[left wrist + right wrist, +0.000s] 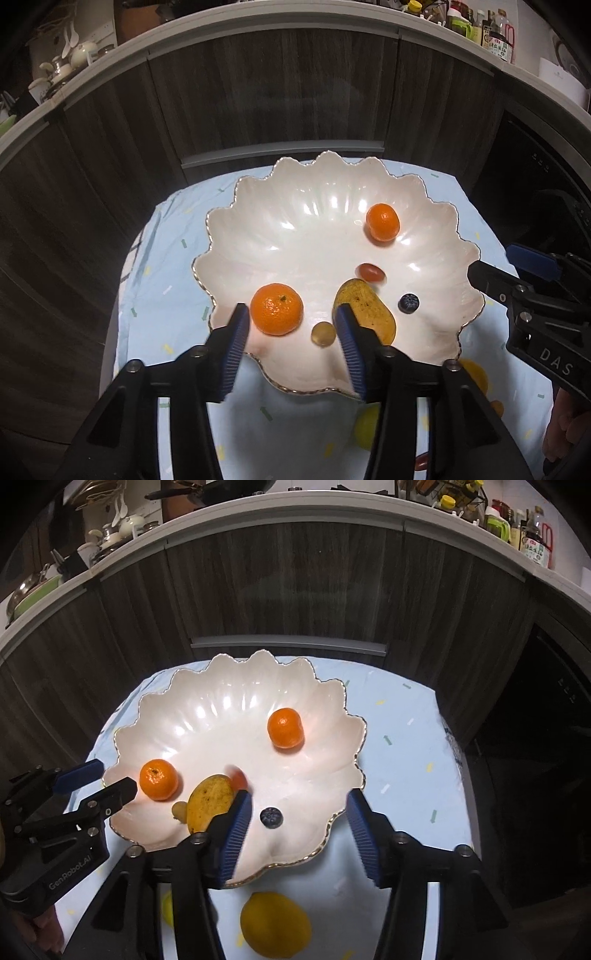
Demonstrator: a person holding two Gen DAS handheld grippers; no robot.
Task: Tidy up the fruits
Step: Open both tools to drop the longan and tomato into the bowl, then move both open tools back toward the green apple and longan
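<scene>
A white scalloped bowl (295, 229) (221, 716) holds two mandarins (276, 308) (382, 222), a yellow mango (369, 310) (208, 803), a blueberry (408, 303) (271, 817), a small greenish grape (323, 333) and a blurred red fruit (370, 272) (238, 777). My left gripper (291, 314) is open and empty over the bowl's near rim, beside the near mandarin. My right gripper (299, 799) is open and empty above the blueberry. A lemon (275, 925) lies on the cloth in front of the bowl.
The bowl sits on a pale blue patterned cloth (406, 746) over a small table. More yellow fruit (474, 373) and a red one (421, 461) lie on the cloth near the bowl. Dark wood cabinets (258, 92) stand behind, under a cluttered counter.
</scene>
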